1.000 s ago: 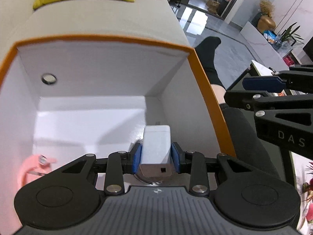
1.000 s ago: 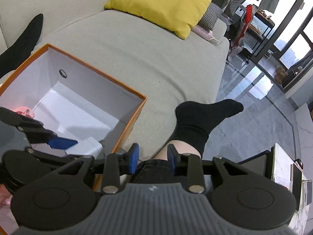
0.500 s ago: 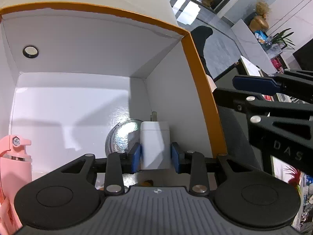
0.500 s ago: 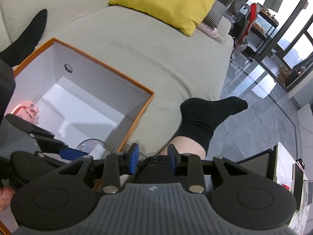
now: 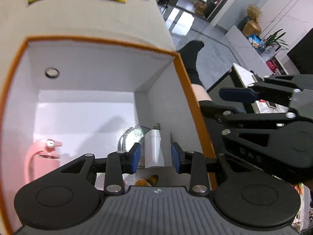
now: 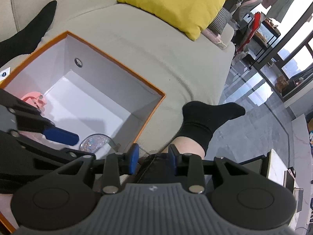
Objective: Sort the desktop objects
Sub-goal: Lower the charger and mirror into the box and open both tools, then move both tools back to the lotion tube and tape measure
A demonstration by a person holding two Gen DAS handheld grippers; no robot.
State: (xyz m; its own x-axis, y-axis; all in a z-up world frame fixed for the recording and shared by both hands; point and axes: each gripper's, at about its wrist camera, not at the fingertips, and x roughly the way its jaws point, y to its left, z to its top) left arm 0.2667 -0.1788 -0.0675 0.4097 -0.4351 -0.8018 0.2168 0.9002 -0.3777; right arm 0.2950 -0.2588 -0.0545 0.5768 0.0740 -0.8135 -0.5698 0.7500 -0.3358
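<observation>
Left hand-held gripper [image 5: 156, 157] jaws just parted, gaps either side of white charger [image 5: 154, 148], now released inside orange box [image 5: 195, 117] beside glitter disc [image 5: 133, 137]. Right hand-held gripper [image 6: 152, 158] open, empty, outside box.

Box [image 5: 187, 90] floor bare at left-centre; charger [image 5: 155, 148], disc [image 5: 131, 137] crowd right wall.

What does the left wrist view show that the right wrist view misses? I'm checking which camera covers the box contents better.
Only the left wrist view shows the white charger lying in the box between the open left gripper pads, clear of both, and an orange-brown item at the near edge. Only the right wrist view shows the open right gripper from behind, over the person's leg, and the other socked foot. Both show the orange box, the pink object, the glittery disc and the yellow cushion.
</observation>
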